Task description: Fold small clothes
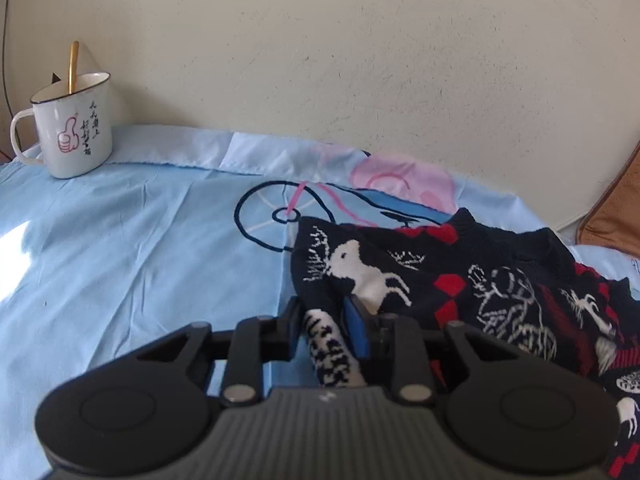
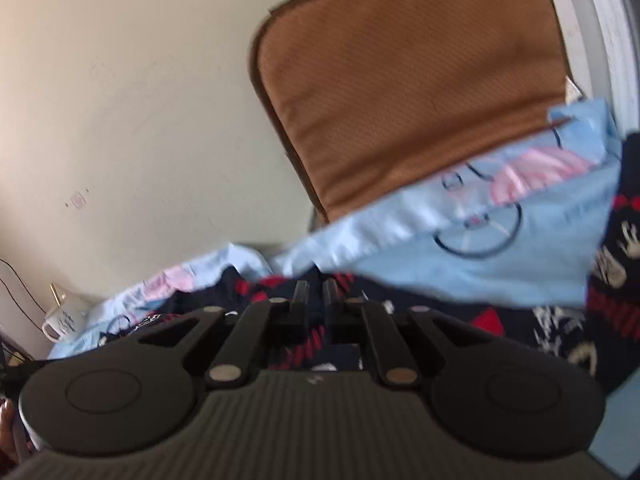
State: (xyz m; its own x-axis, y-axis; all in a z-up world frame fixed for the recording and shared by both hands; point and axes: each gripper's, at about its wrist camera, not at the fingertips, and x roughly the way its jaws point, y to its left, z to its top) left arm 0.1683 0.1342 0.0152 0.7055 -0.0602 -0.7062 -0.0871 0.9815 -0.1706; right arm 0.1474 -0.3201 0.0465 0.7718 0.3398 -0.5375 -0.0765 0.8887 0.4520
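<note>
A dark navy knitted sweater (image 1: pixel 440 280) with white deer and red diamonds lies crumpled on the light blue printed sheet (image 1: pixel 140 240). My left gripper (image 1: pixel 324 312) is at the sweater's left edge, and a rolled black-and-white patterned fold of it is pinched between the blue pads. In the blurred right wrist view, my right gripper (image 2: pixel 315 294) has its fingers nearly together over the sweater (image 2: pixel 492 320), with dark fabric in the thin gap. One part of the sweater rises along that view's right edge.
A white enamel mug (image 1: pixel 70 128) with a gold spoon stands at the sheet's far left corner by the wall; it shows small in the right view too, mug (image 2: pixel 64 320). A brown cushion (image 2: pixel 400 80) leans against the wall on the right. The sheet (image 2: pixel 520 264) is rumpled there.
</note>
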